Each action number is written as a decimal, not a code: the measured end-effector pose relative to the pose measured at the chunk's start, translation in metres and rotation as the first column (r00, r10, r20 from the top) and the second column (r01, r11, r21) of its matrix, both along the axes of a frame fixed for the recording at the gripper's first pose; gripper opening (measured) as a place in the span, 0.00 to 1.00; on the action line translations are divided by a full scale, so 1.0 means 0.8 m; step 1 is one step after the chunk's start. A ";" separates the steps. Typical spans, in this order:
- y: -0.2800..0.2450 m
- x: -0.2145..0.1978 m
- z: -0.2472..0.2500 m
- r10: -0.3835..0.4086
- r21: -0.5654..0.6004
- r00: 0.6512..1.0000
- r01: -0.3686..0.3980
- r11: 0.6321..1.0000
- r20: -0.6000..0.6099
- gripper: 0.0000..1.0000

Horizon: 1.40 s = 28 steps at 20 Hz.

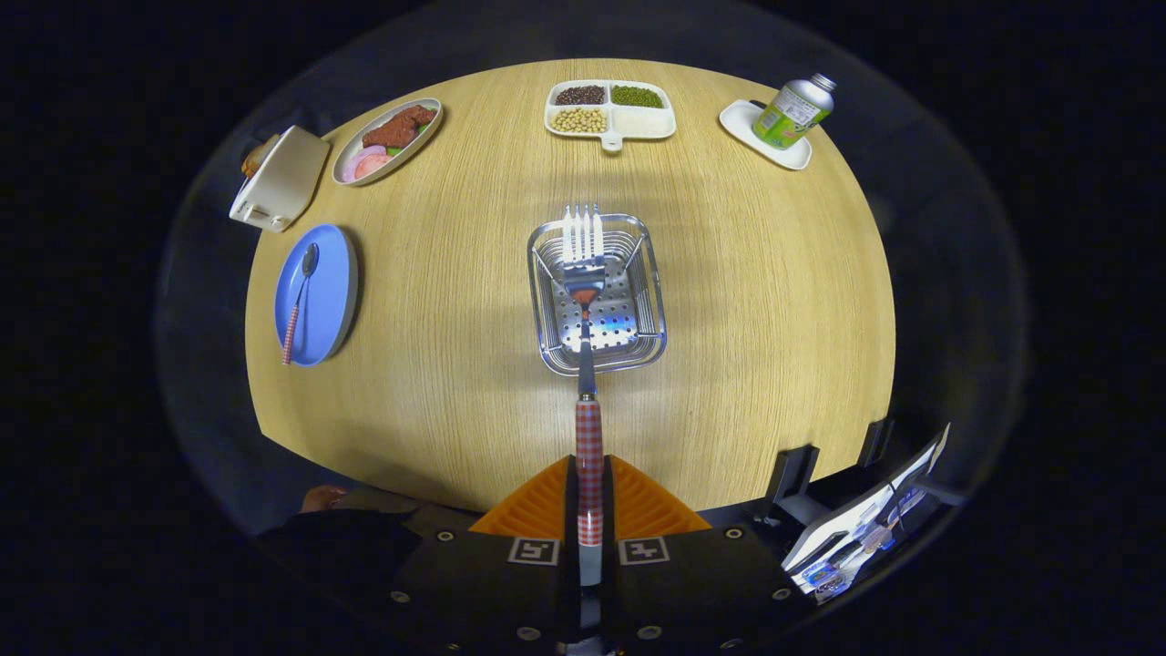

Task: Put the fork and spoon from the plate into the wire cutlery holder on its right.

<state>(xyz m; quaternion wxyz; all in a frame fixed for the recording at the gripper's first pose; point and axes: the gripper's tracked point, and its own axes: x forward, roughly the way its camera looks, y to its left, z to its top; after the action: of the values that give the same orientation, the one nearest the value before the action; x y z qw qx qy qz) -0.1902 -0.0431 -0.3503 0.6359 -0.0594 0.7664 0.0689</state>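
Observation:
My gripper (589, 497) is shut on the fork (584, 273) by its red-checked handle, which runs straight out between the two fingers. The fork's tines hang over the far rim of the wire cutlery holder (649, 301), a square metal basket with a perforated floor, standing in the middle of the round wooden table. I am looking down on the holder from above. The spoon (299, 301), with the same checked handle, lies on the blue plate (330, 296) to the left of the holder.
At the table's far side stand a divided white tray of beans (647, 123), an oval dish of meat (364, 162), a white box (281, 178) and a green can on a white dish (794, 114). A device with a screen (865, 533) sits beyond the near right edge.

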 end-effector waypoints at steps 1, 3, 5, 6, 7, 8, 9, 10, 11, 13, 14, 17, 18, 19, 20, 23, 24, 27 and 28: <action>-0.002 -0.002 -0.001 -0.004 0.007 1.000 0.004 1.000 -0.011 0.09; -0.005 -0.002 -0.003 -0.008 0.010 1.000 0.008 1.000 -0.026 0.09; -0.009 0.003 -0.006 -0.016 0.004 1.000 0.016 1.000 -0.026 0.11; -0.008 0.005 -0.006 -0.020 0.006 0.999 0.020 1.000 -0.030 0.11; -0.008 0.006 -0.006 -0.020 0.012 0.999 0.021 1.000 -0.035 0.11; -0.008 0.005 -0.005 -0.013 0.017 0.999 0.013 1.000 -0.041 0.11; -0.008 0.006 -0.003 -0.005 0.020 0.999 0.006 1.000 -0.046 0.11; -0.008 0.004 -0.002 0.006 0.021 0.998 -0.005 1.000 -0.055 0.10; -0.008 0.004 -0.002 0.017 0.024 0.998 -0.016 1.000 -0.063 0.10; -0.009 0.002 -0.003 0.029 0.023 0.996 -0.027 0.999 -0.086 0.11; -0.009 0.003 -0.002 0.033 0.024 0.995 -0.031 0.999 -0.090 0.11; -0.006 0.009 -0.003 0.039 0.028 0.994 -0.036 0.999 -0.101 0.13; -0.006 0.012 -0.002 0.043 0.027 0.994 -0.040 0.999 -0.104 0.12; -0.006 0.017 -0.001 0.044 0.027 0.994 -0.041 0.999 -0.102 0.12; -0.004 0.022 -0.001 0.046 0.030 0.994 -0.043 0.999 -0.100 0.12; 0.000 0.042 0.001 0.034 0.043 0.995 -0.030 0.999 -0.096 0.14; -0.001 0.053 0.000 0.033 0.037 0.996 -0.030 0.999 -0.082 0.14; 0.002 0.088 -0.008 -0.020 0.033 0.999 0.021 0.999 -0.029 0.14; 0.009 0.097 -0.009 -0.043 0.058 0.999 0.044 0.997 -0.012 0.13</action>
<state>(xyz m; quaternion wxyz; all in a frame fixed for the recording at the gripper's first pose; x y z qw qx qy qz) -0.1129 -0.0357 -0.3577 0.6345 -0.0240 0.7686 0.0775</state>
